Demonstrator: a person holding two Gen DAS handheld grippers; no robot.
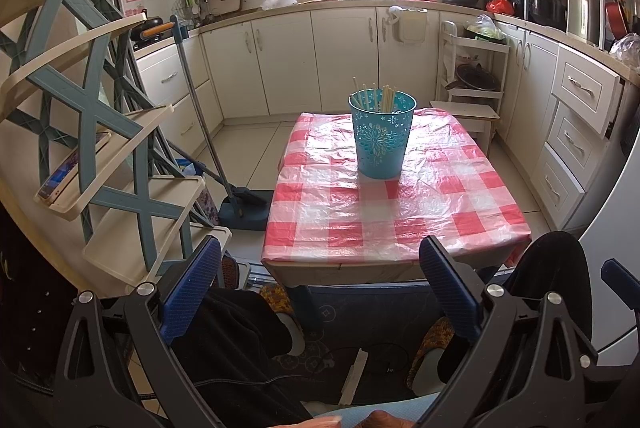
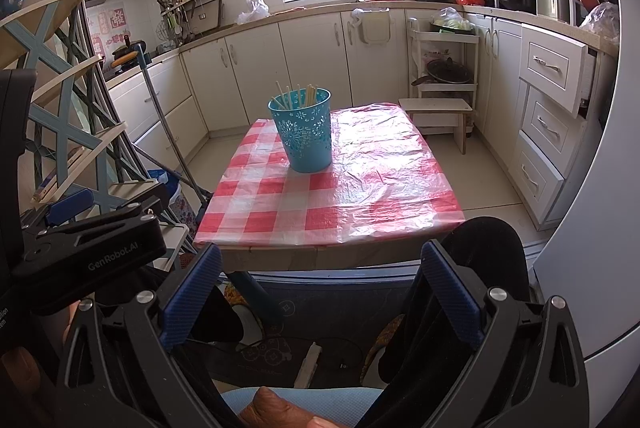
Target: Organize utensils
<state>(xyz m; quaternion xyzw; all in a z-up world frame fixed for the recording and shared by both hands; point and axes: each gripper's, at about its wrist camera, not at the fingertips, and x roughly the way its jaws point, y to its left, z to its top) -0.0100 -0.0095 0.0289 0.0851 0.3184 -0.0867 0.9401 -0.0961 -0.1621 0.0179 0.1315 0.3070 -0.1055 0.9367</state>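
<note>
Two tongs: both held low at the near edge of the table, each spread wide with nothing between its blue ribbed pads.
Left tongs [image 1: 320, 292]: jaws parted, empty, hovering short of the table's near edge, above the person's dark-trousered knees.
Right tongs [image 2: 320, 292]: jaws parted, empty, at the same near edge (the left unit's black body shows at its left side).
Container: a turquoise perforated metal bucket [image 1: 382, 134] [image 2: 304, 130] stands upright on the far half of the table, well apart from both tongs.
Utensils: a bundle of pale wooden chopsticks [image 1: 378, 96] [image 2: 298, 94] stands inside the bucket, tips leaning at mixed angles above the rim.
Table: a small low table under a red-and-white checked plastic cloth [image 1: 400, 212] [image 2: 320, 196], wrinkled and glossy on its right side.
Left of table: a grey-handled broom with a dark blue dustpan [image 1: 244, 208] leans near a cream-and-blue tiered plastic rack [image 1: 92, 116].
Far right: a small cream wooden step stool [image 2: 438, 112] stands on the floor beside the cream kitchen cabinets [image 1: 340, 60].
</note>
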